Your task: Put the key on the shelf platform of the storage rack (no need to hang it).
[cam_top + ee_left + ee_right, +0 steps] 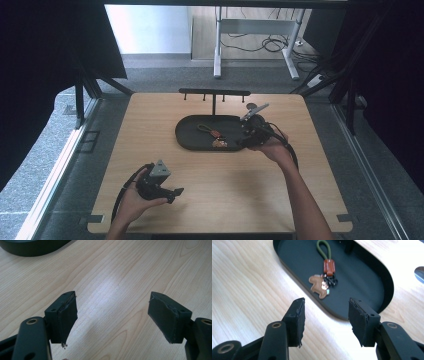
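Brown keychain (323,277) flat in tray (372,272), green loop (323,248) pointing away.

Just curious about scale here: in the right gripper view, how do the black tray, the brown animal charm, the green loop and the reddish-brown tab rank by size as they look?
1. black tray, by far the largest.
2. brown animal charm.
3. green loop, close to the charm, so that order is unsure.
4. reddish-brown tab, smallest.

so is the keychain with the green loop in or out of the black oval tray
In: the green-looped keychain lies flat on the black oval tray floor, untouched.
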A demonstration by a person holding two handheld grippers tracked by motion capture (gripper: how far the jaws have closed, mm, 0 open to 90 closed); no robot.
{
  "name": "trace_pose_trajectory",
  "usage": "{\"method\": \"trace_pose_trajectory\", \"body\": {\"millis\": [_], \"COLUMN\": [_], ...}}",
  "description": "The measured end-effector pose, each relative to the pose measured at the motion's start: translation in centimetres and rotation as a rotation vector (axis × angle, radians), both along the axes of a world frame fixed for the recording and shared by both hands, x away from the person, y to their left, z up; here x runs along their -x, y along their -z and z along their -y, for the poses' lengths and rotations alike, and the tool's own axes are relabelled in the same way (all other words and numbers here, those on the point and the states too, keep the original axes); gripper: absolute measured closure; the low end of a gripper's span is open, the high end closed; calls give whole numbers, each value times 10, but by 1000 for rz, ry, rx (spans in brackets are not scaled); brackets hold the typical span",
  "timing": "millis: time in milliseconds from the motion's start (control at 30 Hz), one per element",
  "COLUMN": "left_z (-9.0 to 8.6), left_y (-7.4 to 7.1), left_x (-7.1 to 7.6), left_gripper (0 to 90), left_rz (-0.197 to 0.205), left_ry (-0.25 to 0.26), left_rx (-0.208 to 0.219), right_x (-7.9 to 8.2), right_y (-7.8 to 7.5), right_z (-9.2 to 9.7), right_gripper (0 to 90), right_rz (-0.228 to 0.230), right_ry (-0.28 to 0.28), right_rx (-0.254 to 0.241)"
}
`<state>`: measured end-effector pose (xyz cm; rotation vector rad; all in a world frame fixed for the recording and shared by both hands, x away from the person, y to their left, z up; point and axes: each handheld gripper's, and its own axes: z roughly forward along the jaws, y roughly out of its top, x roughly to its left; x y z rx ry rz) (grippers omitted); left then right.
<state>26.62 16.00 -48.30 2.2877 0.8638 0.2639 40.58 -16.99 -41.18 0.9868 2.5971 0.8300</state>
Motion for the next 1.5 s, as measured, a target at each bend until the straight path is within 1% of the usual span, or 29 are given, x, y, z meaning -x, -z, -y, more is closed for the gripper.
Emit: {"method": "trace_pose_trajectory", "body": {"millis": [100,200,333,400,633,833,900,933,1000,1033,1133,1200,1233,1500], "left_z": [0,0,-1,0,5,6,6,6,6,7,8,8,9,9], "left_y": [0,-1,-1,-1,2,3,3,3,3,4,4,4,4,4], "left_x": [0,1,0,1,1,0,0,0,0,0,0,0,0,0], "left_gripper": [241,241,241,241,241,241,241,241,241,241,241,241,241,241], "left_rz": [2,1,3,0,-6,-9,-10,-10,-9,-12,-15,-14,-11,-12], "left_ry": [4,-9,-9,-14,-2,-4,-4,-3,1,-1,-1,1,4,8], "left_rx": [-5,-2,-5,-7,-18,-23,-23,-25,-26,-26,-29,-30,-30,-27], "right_x": [9,19,32,40,66,82,84,87,88,92,96,96,97,100], "right_y": [6,10,17,25,52,70,72,77,79,84,88,90,93,98], "right_z": [7,15,26,32,49,61,62,64,65,67,69,69,69,71], "right_gripper": [481,480,480,480,481,481,481,481,481,481,482,481,480,477], "right_rz": [4,8,18,18,5,1,0,-6,-7,-8,-13,-18,-21,-20], "right_ry": [-1,3,6,7,19,35,36,43,44,48,54,52,52,64], "right_rx": [-9,-24,-43,-46,-54,-51,-54,-56,-55,-54,-64,-59,-49,-49]}}
